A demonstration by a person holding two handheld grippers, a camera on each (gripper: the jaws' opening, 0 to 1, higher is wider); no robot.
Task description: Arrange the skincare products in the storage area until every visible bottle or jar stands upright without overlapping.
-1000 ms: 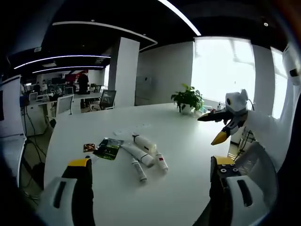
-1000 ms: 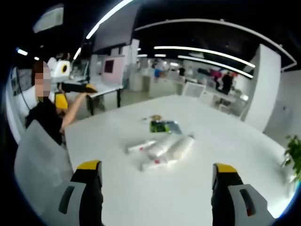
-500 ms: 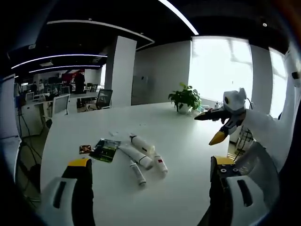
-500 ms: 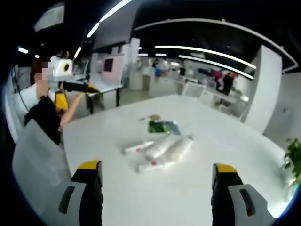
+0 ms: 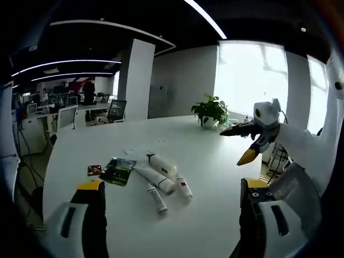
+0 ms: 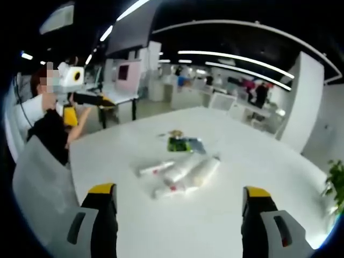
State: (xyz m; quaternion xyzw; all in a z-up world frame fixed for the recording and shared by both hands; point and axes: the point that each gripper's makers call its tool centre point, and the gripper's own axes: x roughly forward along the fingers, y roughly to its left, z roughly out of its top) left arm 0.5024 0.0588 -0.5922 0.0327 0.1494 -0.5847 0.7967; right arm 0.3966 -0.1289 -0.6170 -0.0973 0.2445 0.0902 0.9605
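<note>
A large white oval table (image 5: 215, 177) is carrying four white plastic skincare tubes (image 5: 161, 174) lying flat, touching, beside a green printed packet (image 5: 119, 170). The left gripper (image 5: 172, 207) and right gripper (image 6: 180, 209) are hovering near them, jaws spread, empty.

white sleeve (image 5: 309, 148), black top (image 6: 51, 134)

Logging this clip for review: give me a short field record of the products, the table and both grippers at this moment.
products: four white tubes, all lying flat in a cluster
upright: none
nearby: dark green packet, small card
surface: white table
left gripper: open, holding nothing
right gripper: open, holding nothing
background: potted plant
task state: not started
</note>
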